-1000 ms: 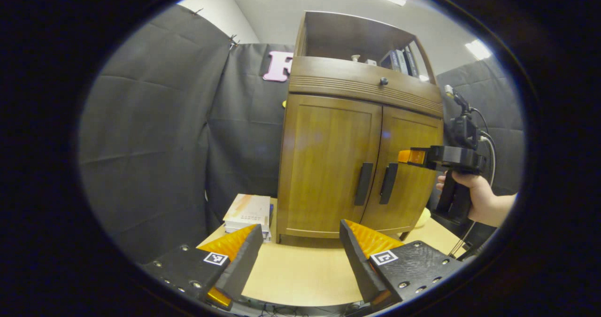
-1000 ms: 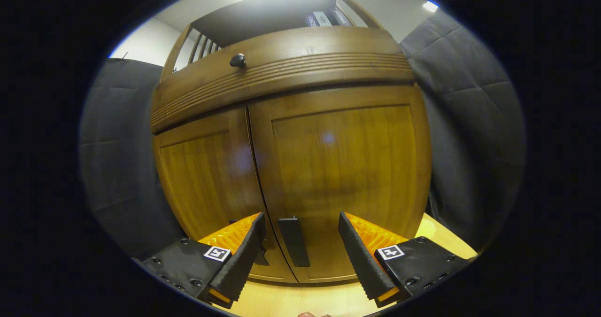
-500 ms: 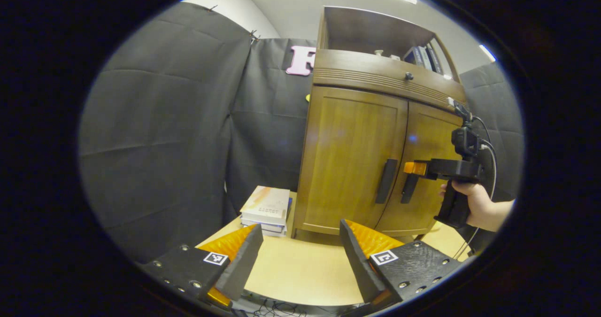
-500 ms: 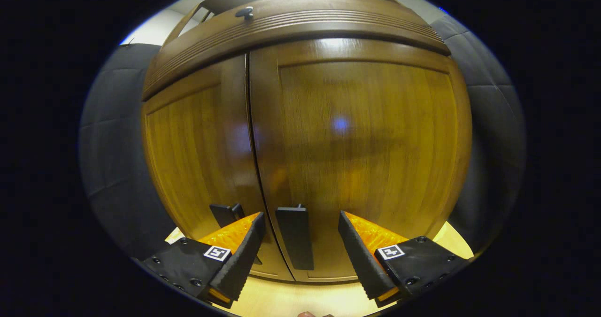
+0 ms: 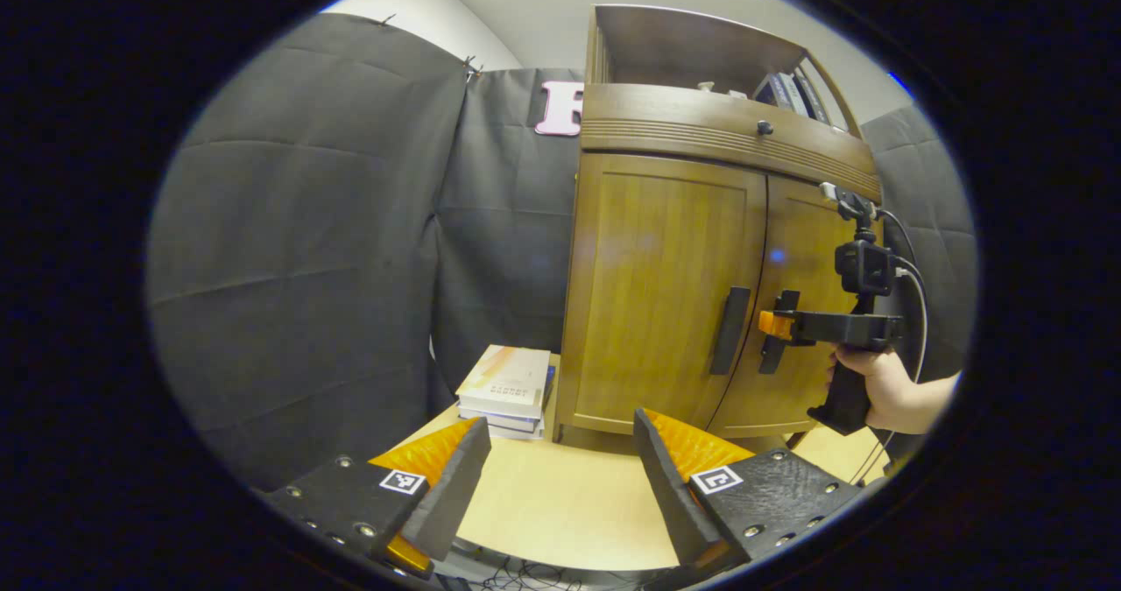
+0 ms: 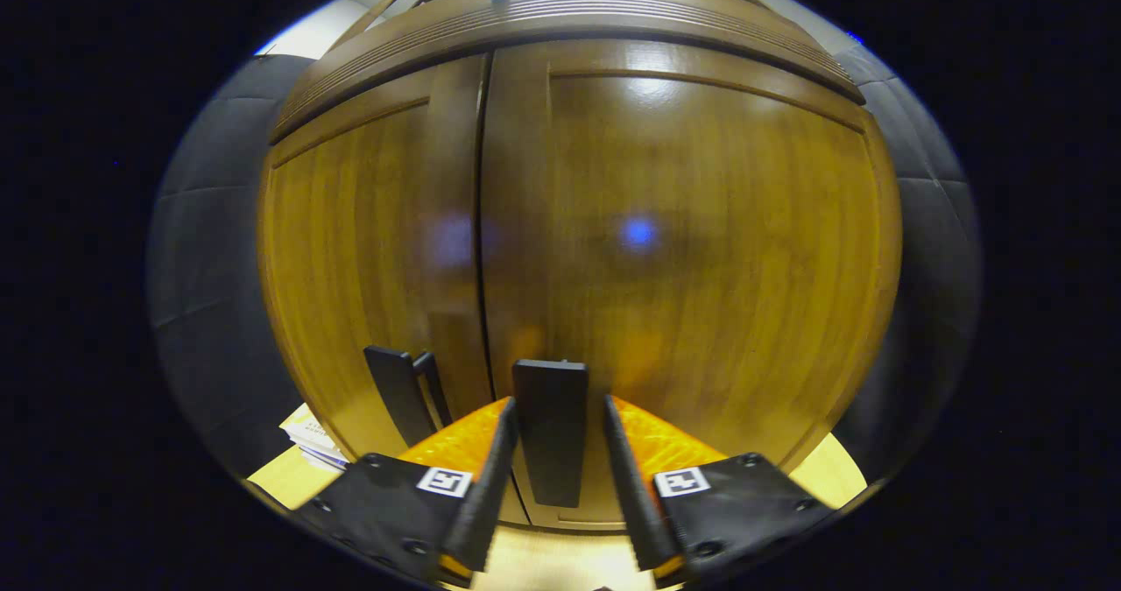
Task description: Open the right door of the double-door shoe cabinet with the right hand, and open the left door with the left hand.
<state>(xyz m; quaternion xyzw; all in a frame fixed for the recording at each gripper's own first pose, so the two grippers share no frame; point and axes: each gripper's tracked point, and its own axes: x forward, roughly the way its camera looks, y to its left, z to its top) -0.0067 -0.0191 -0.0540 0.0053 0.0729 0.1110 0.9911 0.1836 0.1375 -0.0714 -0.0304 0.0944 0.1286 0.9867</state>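
Observation:
The brown wooden shoe cabinet stands on the table with both doors closed. In the right gripper view, my right gripper straddles the dark upright right door handle. Its left finger touches the handle and a thin gap shows at the right finger. The left door handle stands free beside it. In the left gripper view, a hand holds the right gripper at the right handle, next to the left handle. My left gripper hangs open over the table's near part, well short of the cabinet.
A stack of books lies on the light wooden table just left of the cabinet. Black cloth walls close in on the left and behind. More books stand on the cabinet's open top shelf.
The right gripper moved in to the right door handle and its fingers narrowed around it. The left gripper view swung a little left; both doors stay closed.

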